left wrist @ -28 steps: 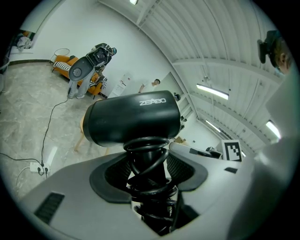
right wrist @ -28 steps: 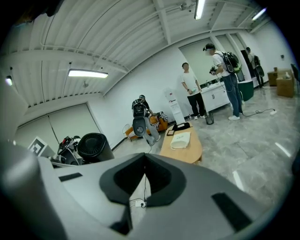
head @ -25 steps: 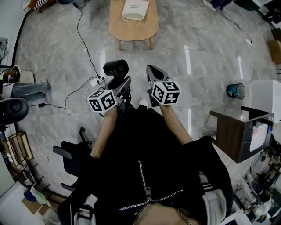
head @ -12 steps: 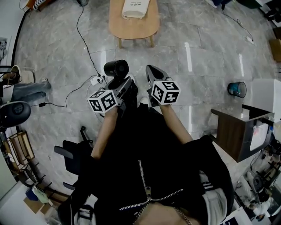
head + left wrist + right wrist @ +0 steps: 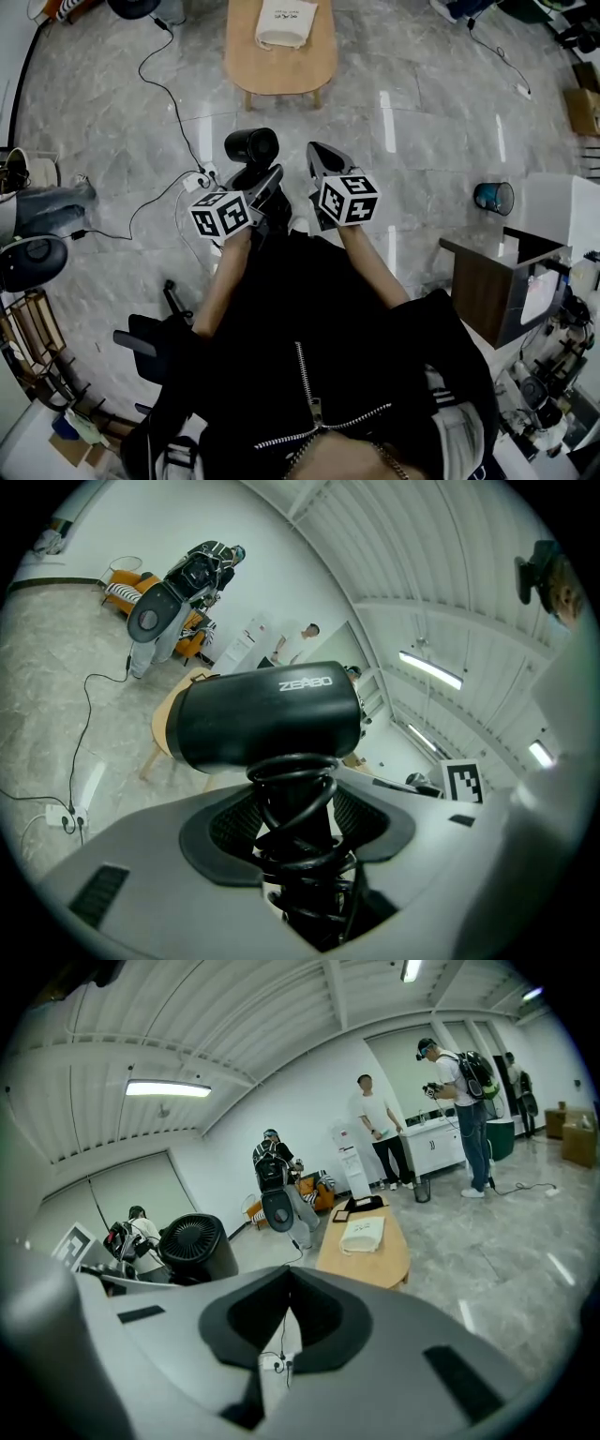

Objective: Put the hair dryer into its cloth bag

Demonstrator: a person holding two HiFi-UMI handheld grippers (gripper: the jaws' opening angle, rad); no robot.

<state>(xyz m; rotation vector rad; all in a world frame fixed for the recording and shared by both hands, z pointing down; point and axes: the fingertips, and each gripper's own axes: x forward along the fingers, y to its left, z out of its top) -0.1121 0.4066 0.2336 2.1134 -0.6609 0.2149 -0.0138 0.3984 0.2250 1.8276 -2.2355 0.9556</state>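
Both tools have drifted a little forward over the marble floor (image 5: 431, 112) toward the wooden bench (image 5: 281, 70), which stands well ahead of the person. On its far end lies the pale cloth bag (image 5: 286, 23). The black hair dryer (image 5: 250, 147) sits upright in the left tool (image 5: 266, 180), jaws clamped wide on its cord-wrapped handle. Beside it, the right tool (image 5: 317, 150) is pinched together, empty
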